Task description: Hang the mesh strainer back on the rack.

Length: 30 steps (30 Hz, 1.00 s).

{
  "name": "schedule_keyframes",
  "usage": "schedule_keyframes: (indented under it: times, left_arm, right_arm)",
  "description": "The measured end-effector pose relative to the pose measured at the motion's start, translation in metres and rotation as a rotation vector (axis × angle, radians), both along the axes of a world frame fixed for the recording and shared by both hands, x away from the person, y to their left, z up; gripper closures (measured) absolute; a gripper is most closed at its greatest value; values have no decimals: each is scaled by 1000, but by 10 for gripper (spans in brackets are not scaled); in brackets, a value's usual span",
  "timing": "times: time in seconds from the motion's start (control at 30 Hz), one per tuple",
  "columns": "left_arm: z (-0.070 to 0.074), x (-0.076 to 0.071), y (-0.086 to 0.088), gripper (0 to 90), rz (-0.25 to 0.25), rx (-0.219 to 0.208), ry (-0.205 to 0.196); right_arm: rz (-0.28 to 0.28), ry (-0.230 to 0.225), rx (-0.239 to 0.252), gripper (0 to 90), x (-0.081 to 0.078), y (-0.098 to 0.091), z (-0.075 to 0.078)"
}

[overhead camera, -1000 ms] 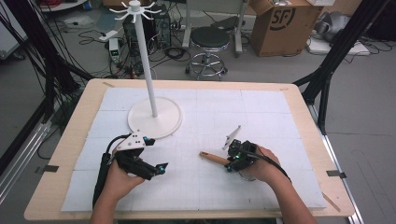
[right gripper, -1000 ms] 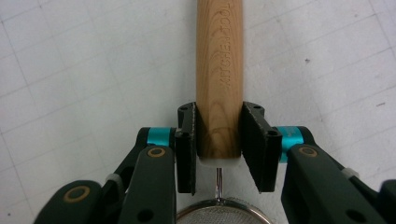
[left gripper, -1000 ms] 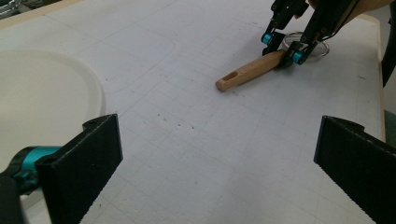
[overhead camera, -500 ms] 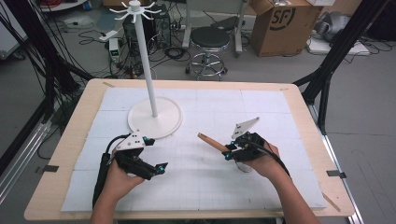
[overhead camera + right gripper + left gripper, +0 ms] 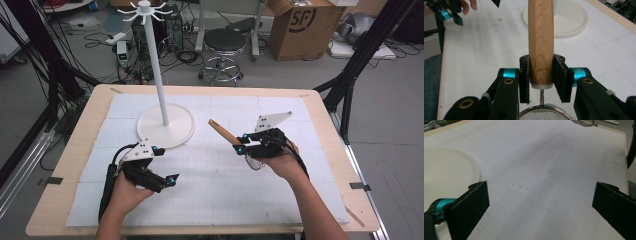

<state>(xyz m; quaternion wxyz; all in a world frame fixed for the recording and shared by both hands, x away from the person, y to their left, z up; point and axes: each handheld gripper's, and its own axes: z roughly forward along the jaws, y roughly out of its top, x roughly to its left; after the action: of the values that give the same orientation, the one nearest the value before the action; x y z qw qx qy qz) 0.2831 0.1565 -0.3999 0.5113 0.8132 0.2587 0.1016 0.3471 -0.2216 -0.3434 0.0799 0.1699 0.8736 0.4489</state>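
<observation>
Strainer (image 5: 541, 113) at frame center, off the table (image 5: 320, 200). My right fingers (image 5: 560, 78) clenched on its stiff wooden handle (image 5: 541, 42); light, mesh dents easily, so grip handle only. Left fingers (image 5: 469, 207) released, empty.

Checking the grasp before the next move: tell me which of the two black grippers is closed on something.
The right gripper: its jaws clamp the wooden handle of the mesh strainer. The left gripper stands wide open over the white mat, nothing between its jaws.
</observation>
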Motion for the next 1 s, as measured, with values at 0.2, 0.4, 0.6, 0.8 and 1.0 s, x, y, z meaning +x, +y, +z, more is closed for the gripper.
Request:
schedule_keyframes:
  times: [0.2, 0.4, 0.6, 0.8, 1.0]
  left_arm:
    - [1, 0, 2, 16, 1, -15, -4]
    - [2, 0, 3, 16, 2, -21, -6]
    - [2, 0, 3, 16, 2, -25, -5]
    - [2, 0, 2, 17, -1, -24, -9]
    - [2, -1, 0, 16, -11, -32, -12]
  right_arm:
    - [31, -1, 32, 688, 9, 7, 21]
    - [91, -16, 82, 688, 21, 14, 44]
    - [135, -50, 71, 688, 33, 23, 65]
    - [140, -60, 114, 688, 43, 23, 83]
    - [137, -76, 137, 688, 51, 26, 99]
